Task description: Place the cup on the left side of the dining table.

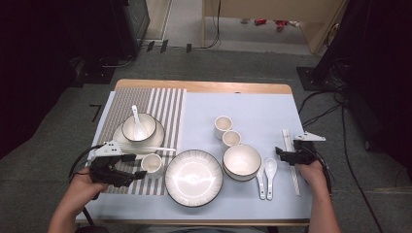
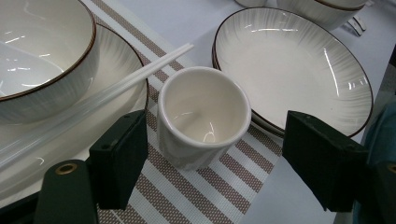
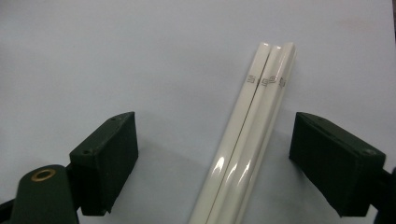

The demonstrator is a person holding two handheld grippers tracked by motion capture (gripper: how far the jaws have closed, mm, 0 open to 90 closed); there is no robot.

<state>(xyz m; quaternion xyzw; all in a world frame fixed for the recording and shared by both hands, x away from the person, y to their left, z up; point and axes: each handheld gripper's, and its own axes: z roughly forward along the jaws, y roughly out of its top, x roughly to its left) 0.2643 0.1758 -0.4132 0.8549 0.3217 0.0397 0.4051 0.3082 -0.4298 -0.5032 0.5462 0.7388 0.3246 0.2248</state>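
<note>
Item 1: cup, on striped mat betw. your left gripper jaws, spread, not touching. Item 2: chopsticks, flat on bench betw. right gripper jaws, spread.

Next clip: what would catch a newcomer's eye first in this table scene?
Most striking is the white tableware across the table: a big plate near the front edge, a bowl to its right and two spoons beside that. On the striped mat, the left gripper stands open around a small cup, its fingers apart from it. At the right, the right gripper stands open over white chopsticks on the blue cloth.
</note>
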